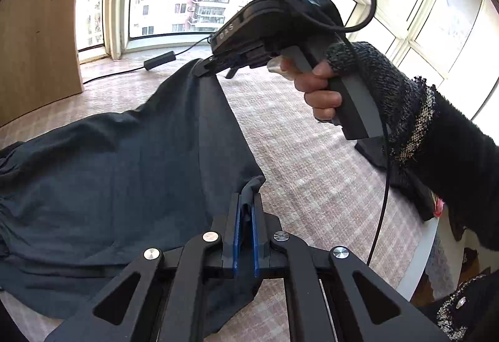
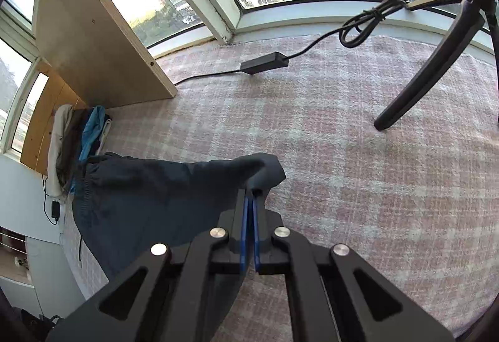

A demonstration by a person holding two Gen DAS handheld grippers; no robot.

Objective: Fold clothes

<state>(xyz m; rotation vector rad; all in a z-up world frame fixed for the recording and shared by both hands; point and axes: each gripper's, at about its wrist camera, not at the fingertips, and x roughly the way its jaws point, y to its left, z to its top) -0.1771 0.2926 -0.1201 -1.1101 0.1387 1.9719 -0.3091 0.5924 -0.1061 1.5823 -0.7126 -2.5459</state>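
Note:
A dark grey garment (image 1: 124, 173) lies spread over the pink checked tablecloth (image 1: 312, 173). My left gripper (image 1: 247, 201) is shut on a near corner of its hem, the cloth bunched between the blue pads. Across the table, a gloved hand holds my right gripper (image 1: 204, 67), whose tips pinch the garment's far corner. In the right wrist view the right gripper (image 2: 251, 195) is shut on that corner of the garment (image 2: 162, 189), which trails away to the left, lifted and pulled taut.
A black power adapter (image 2: 265, 63) with its cable lies near the window sill. A black stand leg (image 2: 427, 70) rests on the cloth at right. A wooden panel (image 2: 93, 39) stands at left, with a pile of clothes (image 2: 81, 139) beside it. The table edge (image 1: 427, 248) curves at right.

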